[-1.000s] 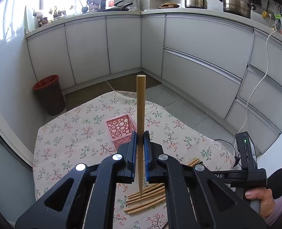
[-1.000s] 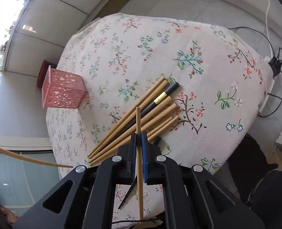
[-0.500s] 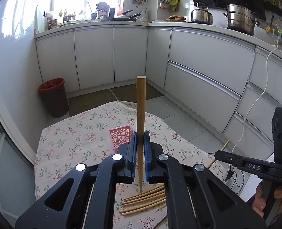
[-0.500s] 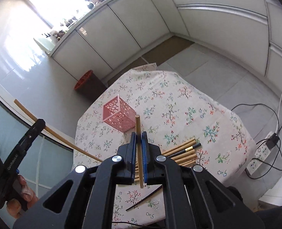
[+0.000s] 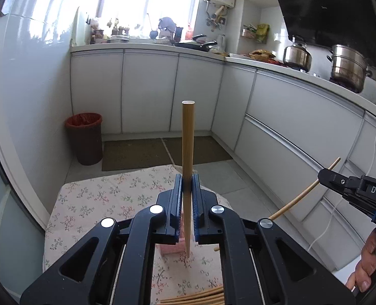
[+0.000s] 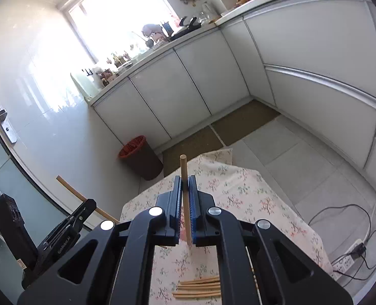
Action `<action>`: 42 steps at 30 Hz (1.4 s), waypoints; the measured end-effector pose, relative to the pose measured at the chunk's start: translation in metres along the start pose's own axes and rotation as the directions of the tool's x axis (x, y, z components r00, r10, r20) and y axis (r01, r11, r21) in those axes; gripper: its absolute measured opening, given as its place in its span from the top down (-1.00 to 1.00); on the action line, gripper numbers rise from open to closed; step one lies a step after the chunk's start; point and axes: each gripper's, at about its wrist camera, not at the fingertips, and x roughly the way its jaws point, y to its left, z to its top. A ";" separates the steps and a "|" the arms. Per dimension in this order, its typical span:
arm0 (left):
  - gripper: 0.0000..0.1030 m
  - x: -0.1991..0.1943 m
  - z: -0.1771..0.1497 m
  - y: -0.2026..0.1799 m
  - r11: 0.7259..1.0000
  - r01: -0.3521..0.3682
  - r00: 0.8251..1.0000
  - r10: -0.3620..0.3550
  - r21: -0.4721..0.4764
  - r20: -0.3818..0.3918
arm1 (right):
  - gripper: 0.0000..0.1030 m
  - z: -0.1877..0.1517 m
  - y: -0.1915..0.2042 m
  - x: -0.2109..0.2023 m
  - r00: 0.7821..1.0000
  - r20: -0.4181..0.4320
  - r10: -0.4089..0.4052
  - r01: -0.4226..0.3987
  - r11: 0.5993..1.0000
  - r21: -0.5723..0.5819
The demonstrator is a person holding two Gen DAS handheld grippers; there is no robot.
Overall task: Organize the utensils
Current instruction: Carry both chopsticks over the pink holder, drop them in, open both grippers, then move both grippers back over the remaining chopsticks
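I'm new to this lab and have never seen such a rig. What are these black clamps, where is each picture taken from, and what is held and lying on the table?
There is no robot here: a person holds a two-finger clamp in each hand, each with a camera looking along its fingers. One picture is from the left gripper, the other from the right gripper. Each is shut on one wooden chopstick: the left chopstick and the right chopstick. Each view also catches the other gripper at its edge. Below is a table with a flowered cloth, a pile of chopsticks and a pink basket, mostly hidden.
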 end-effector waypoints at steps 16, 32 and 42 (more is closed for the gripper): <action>0.59 0.102 -0.018 0.051 0.979 -0.095 0.987 0.069 -0.181 -0.142 | 0.77 -0.013 0.027 0.146 0.995 -0.096 -0.018 0.007 0.994 -0.109; -0.20 0.048 -0.030 0.005 0.993 -0.109 0.988 0.102 -0.048 -0.117 | -0.43 -0.058 -0.013 0.059 0.962 0.063 -0.265 0.271 0.955 -0.121; -0.59 0.019 -0.052 -0.017 0.994 -0.108 0.989 0.106 -0.005 -0.105 | -0.85 -0.086 -0.041 0.026 0.930 0.076 -0.359 0.366 0.921 -0.136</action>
